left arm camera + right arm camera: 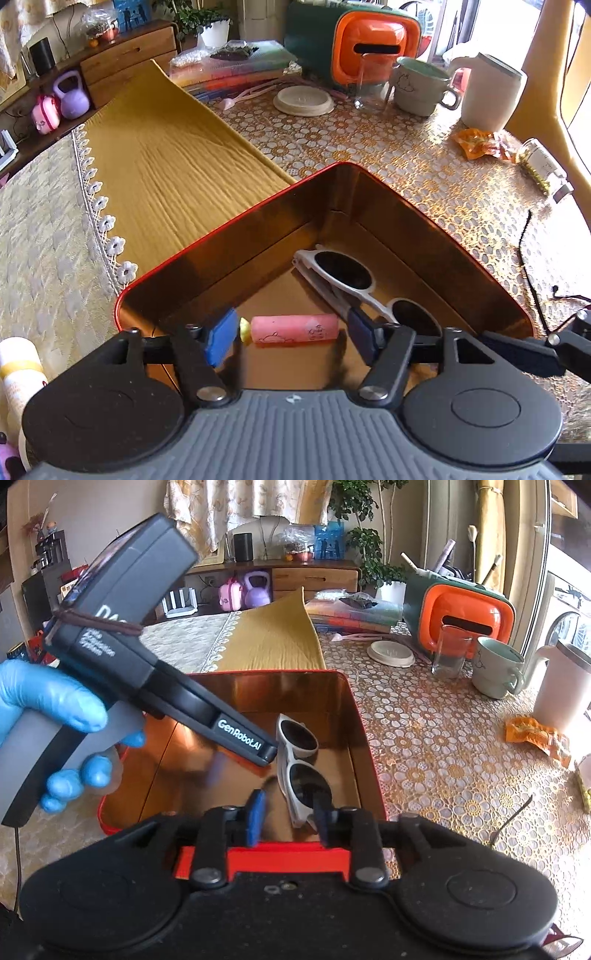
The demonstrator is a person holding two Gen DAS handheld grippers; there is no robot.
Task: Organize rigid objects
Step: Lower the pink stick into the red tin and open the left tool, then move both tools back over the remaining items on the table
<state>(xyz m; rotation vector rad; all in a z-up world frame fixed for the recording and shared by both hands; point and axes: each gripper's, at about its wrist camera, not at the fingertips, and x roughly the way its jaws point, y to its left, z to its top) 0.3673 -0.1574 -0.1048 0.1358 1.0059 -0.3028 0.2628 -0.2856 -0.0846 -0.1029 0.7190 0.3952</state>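
Two grippers hung over one red tin on the counter.

From the left wrist, the left gripper [291, 334] stood with jaws open and empty above a pink tube [294, 328] lying on the floor of the red tin [229, 221]; white sunglasses [354, 284] lay just beside it toward the far corner. From the right wrist, the right gripper [288, 819] had jaws parted, gripping nothing, over the near end of the sunglasses [301, 768], while a blue-gloved hand [55, 716] held the left tool over the tin's left side.
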